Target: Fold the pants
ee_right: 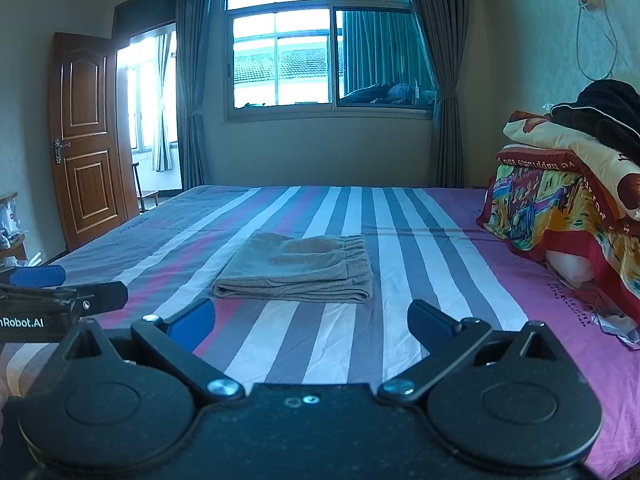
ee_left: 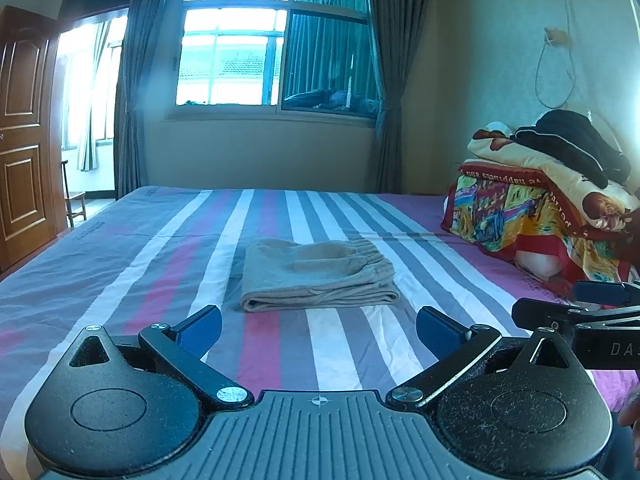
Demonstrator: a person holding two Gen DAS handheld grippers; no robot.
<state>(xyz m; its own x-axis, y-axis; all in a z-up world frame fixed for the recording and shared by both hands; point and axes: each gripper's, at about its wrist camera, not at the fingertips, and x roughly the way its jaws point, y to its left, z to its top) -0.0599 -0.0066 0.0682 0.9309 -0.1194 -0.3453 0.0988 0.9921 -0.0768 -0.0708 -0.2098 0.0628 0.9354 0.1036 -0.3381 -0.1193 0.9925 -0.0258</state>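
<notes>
Beige pants lie folded ahead of both released grippers; folding looks finished, leaving only withdrawal.

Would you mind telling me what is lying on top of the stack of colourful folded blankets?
A black garment with thin white trim lies heaped on the colourful folded blankets at the bed's right side. Whatever sits beneath or behind it is covered.
</notes>
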